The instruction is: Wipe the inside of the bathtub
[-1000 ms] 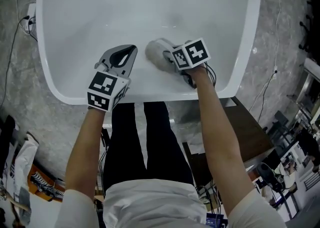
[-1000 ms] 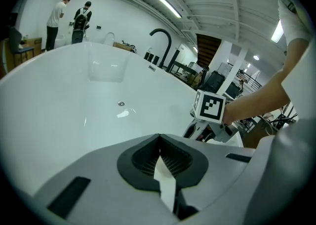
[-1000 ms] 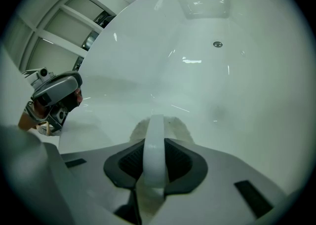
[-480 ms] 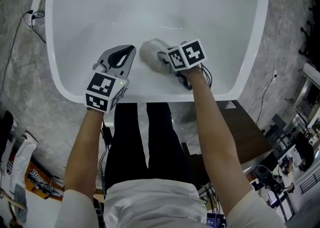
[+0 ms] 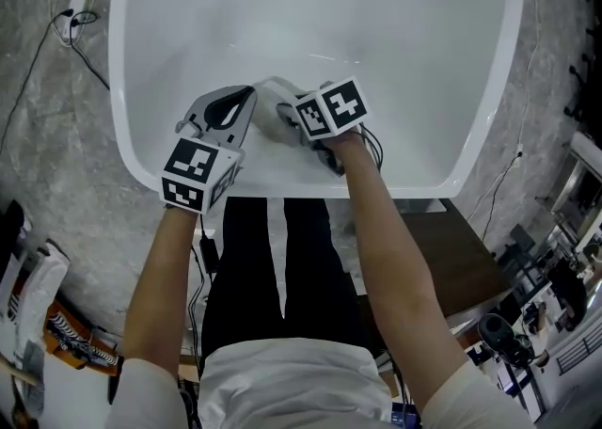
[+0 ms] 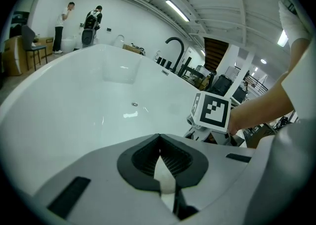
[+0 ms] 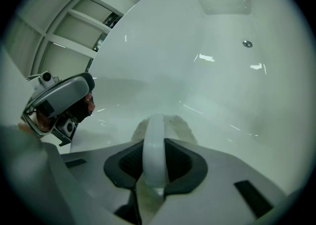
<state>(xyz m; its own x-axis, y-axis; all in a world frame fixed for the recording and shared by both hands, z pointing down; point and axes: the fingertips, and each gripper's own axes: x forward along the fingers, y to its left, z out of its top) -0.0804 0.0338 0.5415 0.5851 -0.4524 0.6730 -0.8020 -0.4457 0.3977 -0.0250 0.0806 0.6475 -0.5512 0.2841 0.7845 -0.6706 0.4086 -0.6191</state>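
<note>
White pad point(image 7: 183, 129) clamped in right hand-held gripper point(image 7: 155, 165) touches bathtub point(image 5: 310, 4); left hand-held gripper point(image 6: 160, 165) closed.

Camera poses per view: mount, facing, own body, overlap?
Head view: on head, steeply down into bathtub; forearms, legs show.
Left gripper view: on left hand-held gripper, along shut jaws into tub; right forearm visible.
Right gripper view: on right hand-held gripper, along jaws clamping scrubber; left gripper visible.
Shared: both gripper views catch tub's round fitting.

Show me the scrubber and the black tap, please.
scrubber point(image 7: 156, 142): right gripper view, middle of its white handle.
black tap point(image 6: 175, 38): left gripper view, top of its curved neck.
</note>
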